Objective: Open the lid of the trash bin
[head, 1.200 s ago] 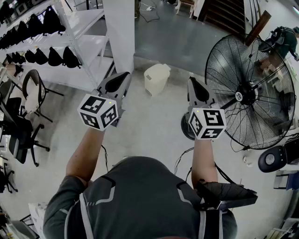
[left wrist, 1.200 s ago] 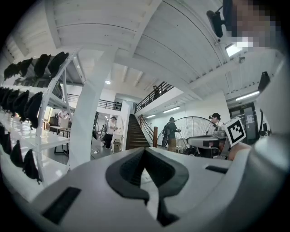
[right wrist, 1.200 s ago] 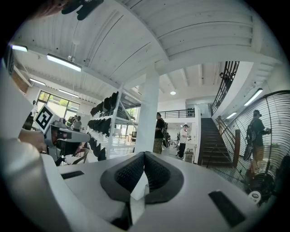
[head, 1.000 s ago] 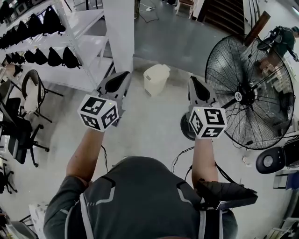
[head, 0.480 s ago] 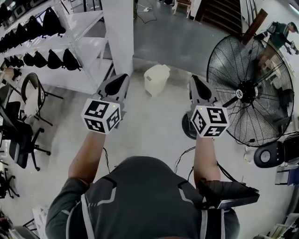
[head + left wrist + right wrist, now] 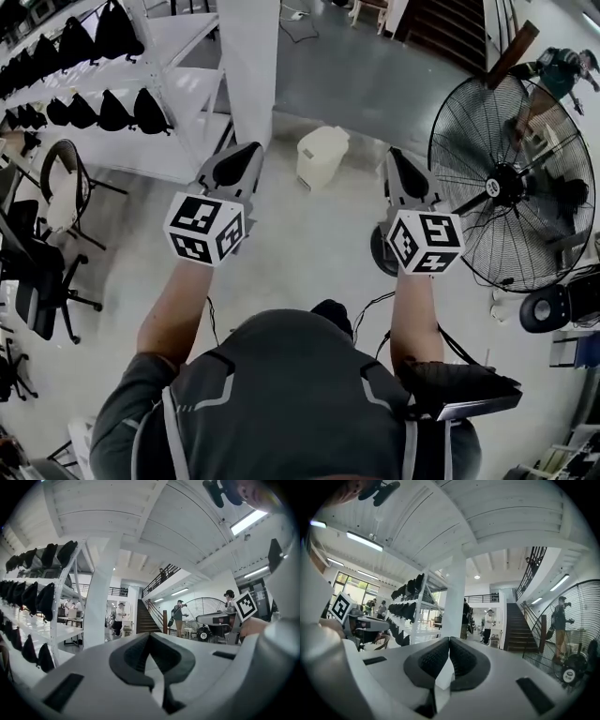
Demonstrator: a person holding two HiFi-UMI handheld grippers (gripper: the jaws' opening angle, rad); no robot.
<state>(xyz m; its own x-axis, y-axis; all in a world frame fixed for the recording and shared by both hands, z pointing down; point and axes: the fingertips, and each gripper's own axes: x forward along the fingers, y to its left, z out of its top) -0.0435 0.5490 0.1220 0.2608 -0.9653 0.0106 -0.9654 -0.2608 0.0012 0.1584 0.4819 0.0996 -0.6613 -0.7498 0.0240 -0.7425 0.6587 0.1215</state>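
**A:** Far left first. White metal shelf rack (image 6: 183, 89) carrying a row of black bags (image 6: 112, 33); its far end runs out of the frame. Below it are black office chairs (image 6: 42, 272), the outermost cut by the left edge.

**B:** Left gripper (image 6: 242, 159)?

**A:** Held out at arm's length over the pale concrete floor (image 6: 300, 253), with its black-and-white marker cube (image 6: 204, 239) facing the head camera. In the left gripper view the dark padded jaws meet at the tips, with nothing between them.

**B:** And the bin?

**A:** Cream plastic trash bin (image 6: 322, 155), standing on the floor ahead. In the head view it sits past both grippers and between them, just right of the square white pillar (image 6: 248, 66), well apart from either gripper. Its rounded lid (image 6: 323, 141) looks down. It is too small to make out a hinge or pedal. Neither gripper view shows the bin: both look out across the hall, and each gripper's own grey body fills the lower part.

**B:** Right gripper (image 6: 398, 161)?

**A:** Level with the left one. Its jaws are likewise pressed together and empty. Its cube covers part of a round black base (image 6: 378, 255) on the floor.

**B:** Beyond that?

**A:** Large black wire-caged fan (image 6: 511, 187), its rim almost at the right edge. A person (image 6: 561, 67) stands at top right above the cage, too small and blurred for detail.
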